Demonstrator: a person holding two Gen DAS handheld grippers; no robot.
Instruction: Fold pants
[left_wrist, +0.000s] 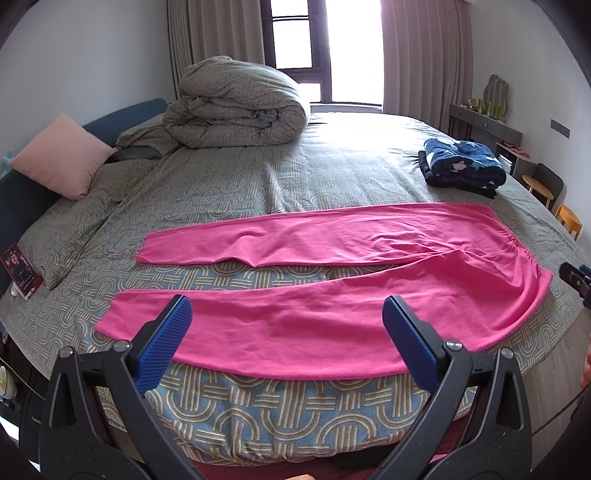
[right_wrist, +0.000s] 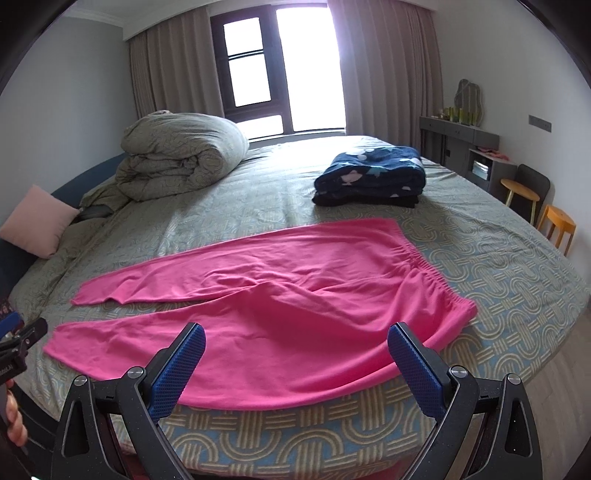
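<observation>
The pink pants (left_wrist: 332, 266) lay spread flat on the bed (left_wrist: 332, 173), both legs stretched out side by side with a narrow strip of patterned bedspread showing between them. The gathered waistband sat toward the right end, the two cuffs toward the left. The nearer leg ran along the front edge of the mattress and hung slightly over it.

The left tool (left_wrist: 288, 332) hovered above that nearer leg, about midway along it — its blue ribbed pads wide apart, nothing between them, not touching the cloth as far as the view showed. The right tool (right_wrist: 295, 354) was held over the seat and waistband part of the pants, its blue textured pads equally wide apart and empty. In the right wrist view the tip of the left tool appeared at the left border, with part of a hand (right_wrist: 14, 424) below it; in the left wrist view the right tool's tip showed at the right border.

Farther back on the bed, well apart from the pants, a folded navy blanket (right_wrist: 373, 170) with pale shapes rested on a dark folded item. A bundled grey-green duvet (left_wrist: 236, 103) was heaped near the headboard end, and a pink cushion (left_wrist: 61, 155) leaned at the left. Beyond the bed — curtains and a bright window (right_wrist: 280, 62).
</observation>
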